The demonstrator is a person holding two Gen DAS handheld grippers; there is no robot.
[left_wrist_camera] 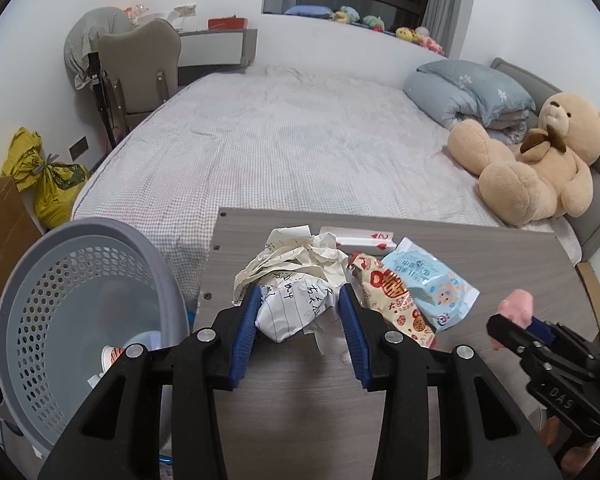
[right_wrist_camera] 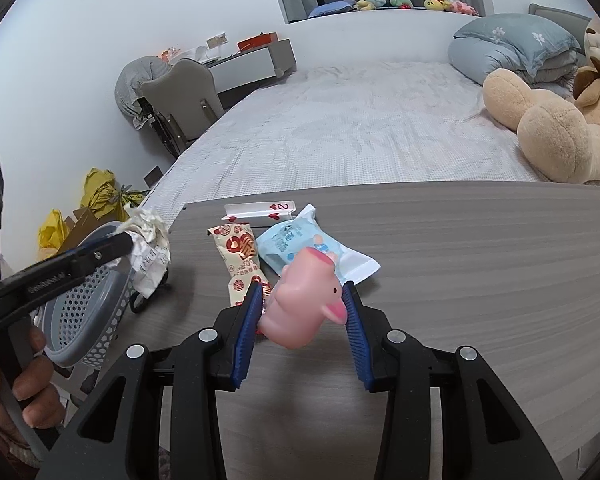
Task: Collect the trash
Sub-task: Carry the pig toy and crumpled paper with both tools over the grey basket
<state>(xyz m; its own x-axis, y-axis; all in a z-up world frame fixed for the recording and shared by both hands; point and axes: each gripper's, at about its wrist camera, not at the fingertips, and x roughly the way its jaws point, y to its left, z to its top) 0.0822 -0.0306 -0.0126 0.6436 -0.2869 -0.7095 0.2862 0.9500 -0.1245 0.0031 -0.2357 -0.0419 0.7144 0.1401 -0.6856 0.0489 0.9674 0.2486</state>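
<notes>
Left wrist view: the left gripper [left_wrist_camera: 300,312] is clenched on a crumpled paper wad [left_wrist_camera: 296,304], carried above the worktop [left_wrist_camera: 480,256] edge, beside the grey perforated bin [left_wrist_camera: 80,312] at left. The right gripper [right_wrist_camera: 302,312] is clamped on a pink pig toy [right_wrist_camera: 304,304]. A red snack wrapper [left_wrist_camera: 392,300], a blue packet [left_wrist_camera: 432,280] and a playing card [left_wrist_camera: 364,240] remain on the worktop. Risk: loose paper folds may slip from the pads and drop short of the bin

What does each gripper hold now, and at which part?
The left gripper holds the crumpled paper by its lower white part. The right gripper holds the pink pig toy by the sides of its body.
</notes>
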